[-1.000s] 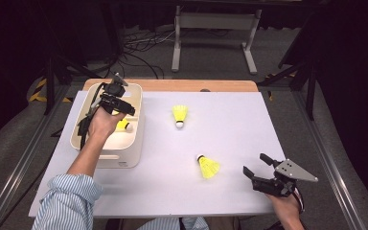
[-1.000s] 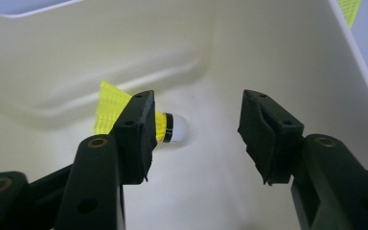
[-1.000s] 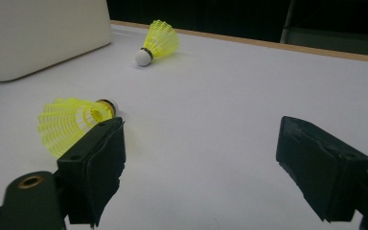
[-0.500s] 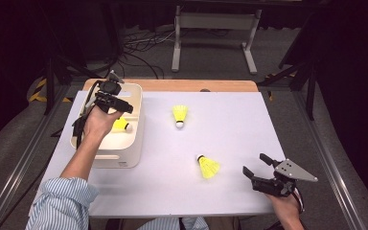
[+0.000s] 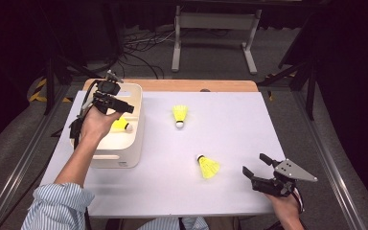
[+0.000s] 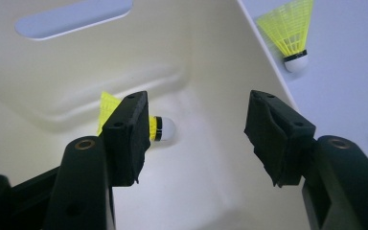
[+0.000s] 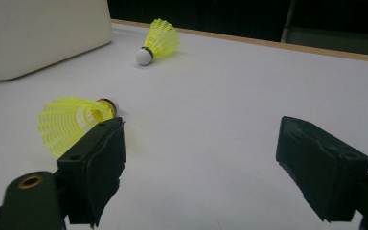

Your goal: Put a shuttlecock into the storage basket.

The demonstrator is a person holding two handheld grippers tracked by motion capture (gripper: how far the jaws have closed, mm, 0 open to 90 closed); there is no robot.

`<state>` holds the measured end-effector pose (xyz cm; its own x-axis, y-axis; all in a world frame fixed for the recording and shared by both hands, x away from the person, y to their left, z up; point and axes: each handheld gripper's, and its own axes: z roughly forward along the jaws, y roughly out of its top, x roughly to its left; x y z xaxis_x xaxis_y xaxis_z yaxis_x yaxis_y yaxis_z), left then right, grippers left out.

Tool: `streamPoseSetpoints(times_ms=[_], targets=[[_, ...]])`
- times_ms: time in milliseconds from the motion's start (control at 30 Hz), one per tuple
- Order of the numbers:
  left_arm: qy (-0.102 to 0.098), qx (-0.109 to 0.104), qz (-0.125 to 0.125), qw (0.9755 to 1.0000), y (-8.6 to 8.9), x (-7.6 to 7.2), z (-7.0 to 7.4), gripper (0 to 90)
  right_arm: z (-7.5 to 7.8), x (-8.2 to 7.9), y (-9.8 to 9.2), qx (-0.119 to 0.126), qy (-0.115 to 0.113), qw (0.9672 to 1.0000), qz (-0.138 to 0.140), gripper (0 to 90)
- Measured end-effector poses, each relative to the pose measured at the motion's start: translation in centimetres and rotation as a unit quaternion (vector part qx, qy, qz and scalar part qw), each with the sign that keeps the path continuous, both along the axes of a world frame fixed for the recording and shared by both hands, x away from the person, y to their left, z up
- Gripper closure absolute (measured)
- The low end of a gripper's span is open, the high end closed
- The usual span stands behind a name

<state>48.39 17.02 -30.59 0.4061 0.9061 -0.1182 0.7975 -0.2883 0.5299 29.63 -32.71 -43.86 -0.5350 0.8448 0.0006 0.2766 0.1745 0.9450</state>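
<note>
A yellow shuttlecock lies on the floor of the cream bin at the table's left. My left gripper hovers over that bin, pointing down. Its jaws have just been opening and stand open with nothing between them. In the left gripper view the shuttlecock lies below, partly behind the left jaw of the gripper. Two more yellow shuttlecocks lie on the white table: one mid-table, one nearer the front. My right gripper rests open at the front right, close beside the nearer shuttlecock.
The bin's wall has a handle slot. The far shuttlecock lies near the bin's corner. A wooden strip edges the table's back. Metal rails run along both sides, with stands and cables on the floor behind.
My left hand has lifted a little above the bin, leaving the shuttlecock inside. The right gripper and the two shuttlecocks on the table have stayed put.
</note>
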Motion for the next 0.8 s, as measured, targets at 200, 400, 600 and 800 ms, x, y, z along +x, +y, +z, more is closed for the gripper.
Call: streamPoseSetpoints(times_ms=[200, 400, 600, 800], targets=[[-0.006, -0.006, -0.01, 0.9999, -0.4, -0.6, 0.4, 41.7, 0.0, 0.0, 0.0, 0.0, 0.0, 1.0, 0.0, 18.0], [-0.009, -0.002, -0.021, 0.9997, -1.1, -1.0, 0.7, 41.8, 0.0, 0.0, 0.0, 0.0, 0.001, 1.0, -0.001, 17.9], [-0.011, -0.005, -0.027, 0.9996, -1.6, -1.1, 0.8, 41.8, 0.0, 0.0, 0.0, 0.0, 0.001, 1.0, -0.001, 17.9], [-0.014, -0.007, -0.035, 0.9993, -2.0, -1.4, 1.0, 41.8, 0.0, 0.1, 0.0, 0.002, 0.001, 1.0, -0.002, 17.9]])
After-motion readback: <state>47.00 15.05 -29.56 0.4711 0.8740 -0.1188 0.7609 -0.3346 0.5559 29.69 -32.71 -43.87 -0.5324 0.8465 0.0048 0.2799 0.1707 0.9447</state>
